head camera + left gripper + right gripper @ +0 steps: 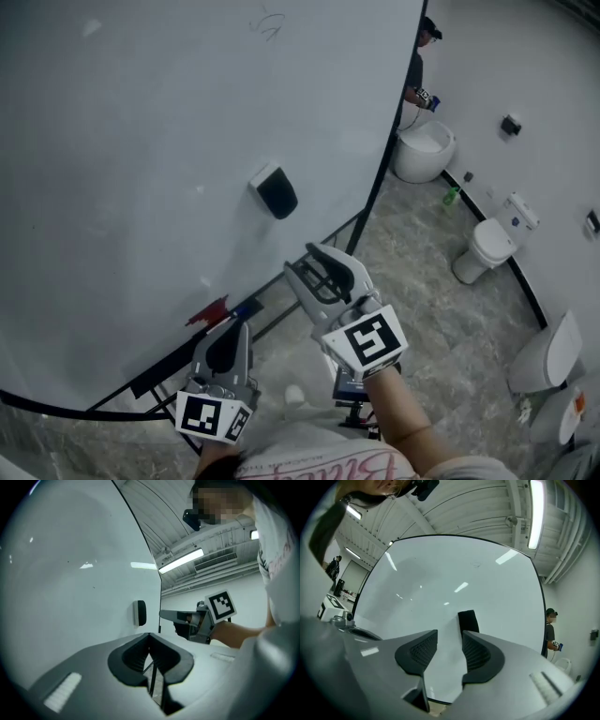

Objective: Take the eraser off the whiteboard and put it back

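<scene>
eraser (275,190) on whiteboard (141,141), long axis upright

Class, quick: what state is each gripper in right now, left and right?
Left gripper: jaws closed, nothing held.
Right gripper: jaws open, empty; the eraser sits on the whiteboard beyond them.

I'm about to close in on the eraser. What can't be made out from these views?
- Eraser: its lower end is hidden behind the right gripper in the right gripper view. Its back lies against the whiteboard and shows in no view.
- Scribble: near the board's top, too small to read in the head view.
- Red and blue items: at the board's foot, too small to identify in the head view.
</scene>
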A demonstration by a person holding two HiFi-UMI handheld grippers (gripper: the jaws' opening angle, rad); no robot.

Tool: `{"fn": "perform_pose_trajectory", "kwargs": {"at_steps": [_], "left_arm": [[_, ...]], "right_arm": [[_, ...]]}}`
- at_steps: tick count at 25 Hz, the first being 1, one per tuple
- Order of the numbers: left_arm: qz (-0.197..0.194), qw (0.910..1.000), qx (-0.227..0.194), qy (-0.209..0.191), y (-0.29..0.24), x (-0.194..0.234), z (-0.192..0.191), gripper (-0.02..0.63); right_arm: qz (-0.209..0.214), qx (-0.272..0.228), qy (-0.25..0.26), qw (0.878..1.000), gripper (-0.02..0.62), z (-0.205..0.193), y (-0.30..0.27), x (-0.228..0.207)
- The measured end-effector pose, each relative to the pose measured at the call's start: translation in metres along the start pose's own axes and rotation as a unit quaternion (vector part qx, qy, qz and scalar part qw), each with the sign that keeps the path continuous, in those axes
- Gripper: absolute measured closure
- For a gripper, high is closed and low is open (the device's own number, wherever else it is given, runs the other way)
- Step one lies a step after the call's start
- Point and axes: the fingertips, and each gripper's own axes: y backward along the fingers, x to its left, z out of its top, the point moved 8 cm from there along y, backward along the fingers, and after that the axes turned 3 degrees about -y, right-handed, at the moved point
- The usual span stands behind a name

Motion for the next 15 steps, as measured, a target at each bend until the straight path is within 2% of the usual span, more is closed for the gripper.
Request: {"fn": "perform_pose_trajectory", "kwargs": {"at_steps": [3,8,12,15], "left_arm": [[0.009,0.9999,-0.004,-0.008,-0.013,0.003,0.003,0.606],[0.018,0.9998,-0.005,-0.011,-0.04,0.009,0.003,0.606],[0.024,0.9996,-0.01,-0.013,-0.055,0.013,0.005,0.606],[0.026,0.9994,-0.013,-0.017,-0.061,0.014,0.006,0.606]], "right_arm": [[-0.001,0.005,-0.004,1.0,0.384,0.004,-0.022,-0.019],[0.002,0.012,0.037,0.999,0.377,0.011,-0.059,-0.039],[0.014,0.029,0.071,0.997,0.359,0.013,-0.085,-0.043],[0.014,0.022,0.083,0.996,0.357,0.013,-0.097,-0.044]]}}
